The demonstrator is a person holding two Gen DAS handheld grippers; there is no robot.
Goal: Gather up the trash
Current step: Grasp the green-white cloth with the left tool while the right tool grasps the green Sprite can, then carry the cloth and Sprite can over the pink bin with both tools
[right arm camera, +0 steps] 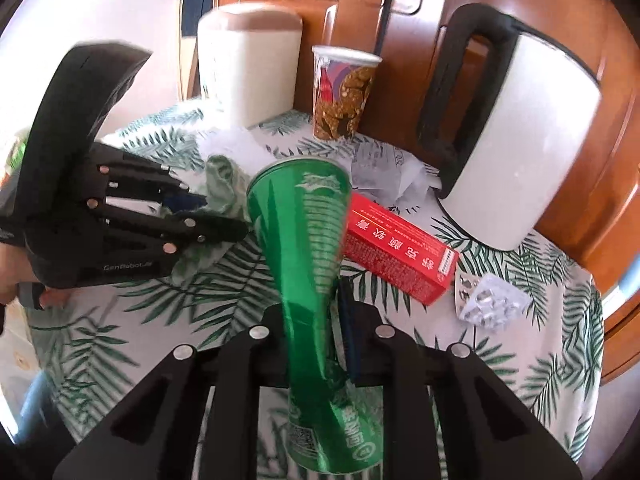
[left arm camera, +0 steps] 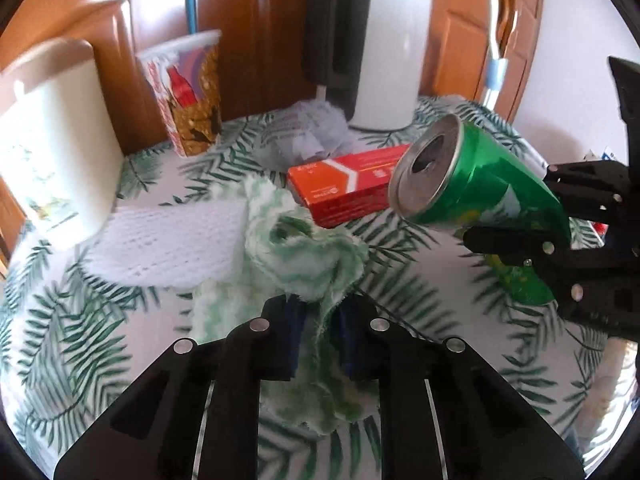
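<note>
Left gripper: pinching green cloth mid-table. Right gripper: clamped on green can, lifted above leaf-print tablecloth. Red box, paper cup, kettle and cream canister crowd the far edge; the near cloth is bare.

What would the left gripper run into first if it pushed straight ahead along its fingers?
Probably the green cloth the left gripper is already shut on; past its bunched folds lies the red box. Depth is unclear.

There was one green can, one red carton, one paper cup, one kettle, two blister packs.
</note>
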